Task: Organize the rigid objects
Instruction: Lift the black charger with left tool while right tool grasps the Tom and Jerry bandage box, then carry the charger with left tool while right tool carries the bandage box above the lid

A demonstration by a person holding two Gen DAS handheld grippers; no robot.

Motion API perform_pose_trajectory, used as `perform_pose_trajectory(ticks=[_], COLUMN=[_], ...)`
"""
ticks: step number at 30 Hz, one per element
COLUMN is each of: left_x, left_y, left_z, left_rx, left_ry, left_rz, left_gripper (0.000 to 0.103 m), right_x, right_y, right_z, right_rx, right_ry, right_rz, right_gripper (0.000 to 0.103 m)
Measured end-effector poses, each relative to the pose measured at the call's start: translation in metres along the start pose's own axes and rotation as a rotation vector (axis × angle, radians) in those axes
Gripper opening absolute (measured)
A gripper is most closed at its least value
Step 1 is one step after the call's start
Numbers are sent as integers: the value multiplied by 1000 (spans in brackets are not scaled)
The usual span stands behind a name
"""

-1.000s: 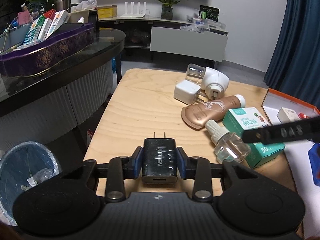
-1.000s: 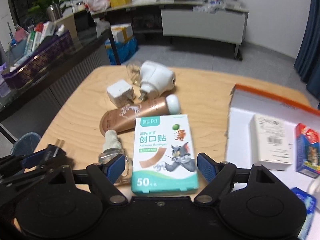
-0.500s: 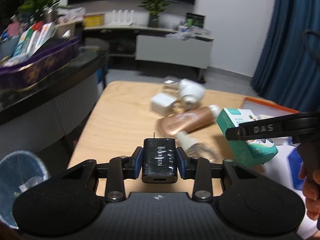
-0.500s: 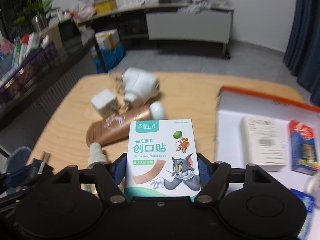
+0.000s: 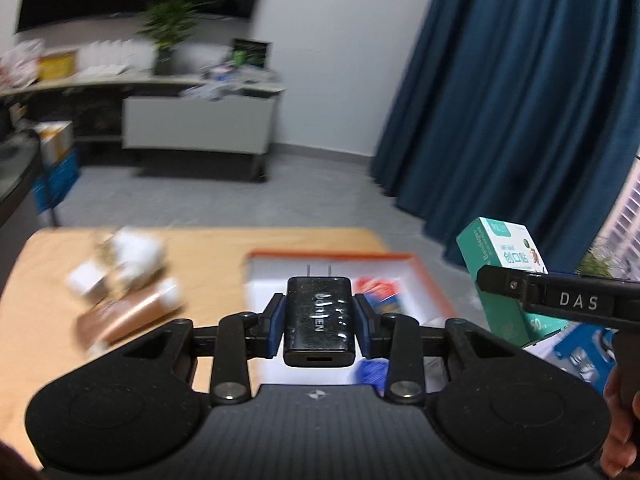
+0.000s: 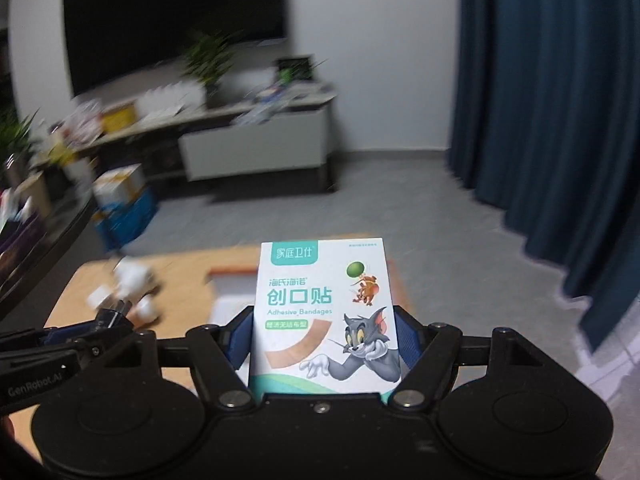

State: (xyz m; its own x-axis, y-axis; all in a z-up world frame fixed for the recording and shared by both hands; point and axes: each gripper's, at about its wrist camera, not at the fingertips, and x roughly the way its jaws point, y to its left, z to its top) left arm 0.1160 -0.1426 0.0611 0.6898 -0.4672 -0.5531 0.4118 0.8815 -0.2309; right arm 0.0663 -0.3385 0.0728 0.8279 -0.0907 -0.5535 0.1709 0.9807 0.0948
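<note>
My left gripper (image 5: 319, 320) is shut on a black charger (image 5: 319, 308), prongs pointing forward, held above the near edge of a white tray with an orange rim (image 5: 332, 256). My right gripper (image 6: 323, 340) is shut on a teal-and-white adhesive bandage box (image 6: 324, 304), its blue pads pressing both sides; the box is lifted off the wooden table (image 6: 180, 272). In the left wrist view that box (image 5: 496, 256) hangs at the right, beside a finger (image 5: 576, 302) of the right gripper. In the right wrist view the tray (image 6: 228, 272) lies behind the box.
Blurred on the table's left part lie a brown tube (image 5: 132, 316), a white plug-in device (image 5: 136, 252) and a white adaptor (image 5: 86, 284). Small packs lie in the tray (image 5: 376, 288). A blue curtain (image 5: 520, 120) hangs at the right; a low cabinet (image 5: 196, 124) stands behind.
The right gripper closed on the bandage box and lifted it off the table. Both grippers rose and swung right, from over the loose items to the tray.
</note>
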Motion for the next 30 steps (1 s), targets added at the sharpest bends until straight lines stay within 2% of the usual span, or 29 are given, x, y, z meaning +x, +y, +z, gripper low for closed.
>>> perform_pose_trajectory(ticks=[3,8,11,16,23,30], left_x=[11,22,24,29,29,30], left_y=[-23,-37,-35,-27,-24,-23], left_z=[16,15,8,16,19,16], left_rx=[29,51,71,66,53,49], left_ry=[-8,-14,-8,2,11,29], left_rz=[-23,17,59,107,134,127], left_gripper=[36,36,36,36,36,36], right_x=[-11,-3,11,26,37,41], right_y=[-18,-25,-25,-18,-13,-10], right_z=[12,8,0,-5,0,1], right_rx=[30,42,58,37,26,7], right_ry=[-43,-41,-11,19,31,41], right_rz=[-11,4,42,68,78,80], right_gripper=[84,84,84,84,84,84])
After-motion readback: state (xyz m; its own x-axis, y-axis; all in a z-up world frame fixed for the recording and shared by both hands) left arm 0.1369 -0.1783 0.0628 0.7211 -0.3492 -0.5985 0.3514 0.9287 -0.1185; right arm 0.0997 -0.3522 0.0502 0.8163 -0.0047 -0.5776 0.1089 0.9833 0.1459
